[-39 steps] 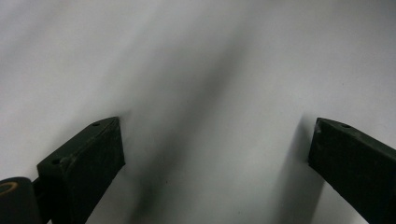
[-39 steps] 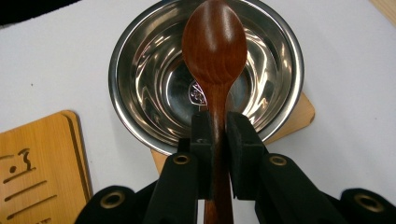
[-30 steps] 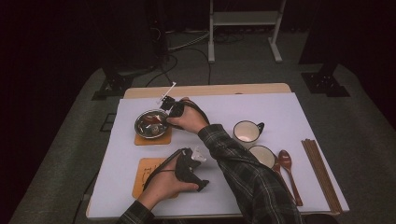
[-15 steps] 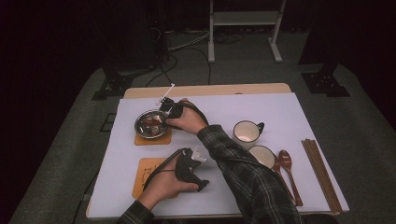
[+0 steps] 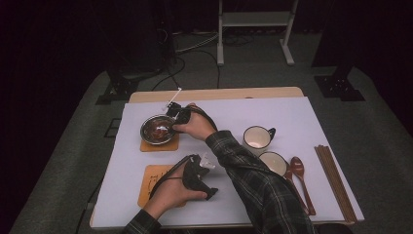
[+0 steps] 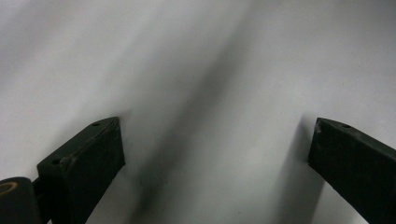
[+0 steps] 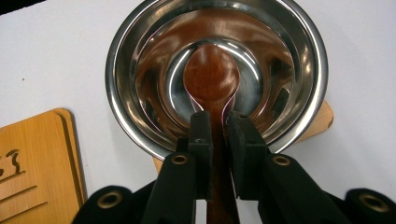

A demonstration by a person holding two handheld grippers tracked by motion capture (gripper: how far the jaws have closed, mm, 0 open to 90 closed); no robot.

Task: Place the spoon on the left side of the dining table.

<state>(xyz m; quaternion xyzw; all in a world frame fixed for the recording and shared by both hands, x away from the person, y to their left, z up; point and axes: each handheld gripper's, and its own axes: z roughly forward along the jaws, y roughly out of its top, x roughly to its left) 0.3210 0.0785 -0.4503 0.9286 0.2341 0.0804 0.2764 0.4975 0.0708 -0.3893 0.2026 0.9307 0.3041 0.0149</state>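
A steel bowl [image 5: 158, 129] sits on a wooden coaster [image 5: 160, 145] at the left of the white-covered table. In the right gripper view a brown wooden spoon [image 7: 212, 74] lies with its head in the bowl [image 7: 116, 93]. My right gripper [image 7: 219, 119] is shut on the spoon's handle at the near rim; its jaws have just been opening slightly, with the handle still between them. From above, the right gripper [image 5: 178, 114] is at the bowl's right edge. My left gripper [image 5: 209, 192] rests open near the front, its jaws [image 6: 215, 135] wide over bare white cover.
A second wooden coaster [image 5: 151, 183] lies front left, beside the left hand. Right of centre stand a white mug [image 5: 256, 136] and a second cup [image 5: 274, 162], then another wooden spoon [image 5: 297, 170] and chopsticks [image 5: 333, 183] near the right edge.
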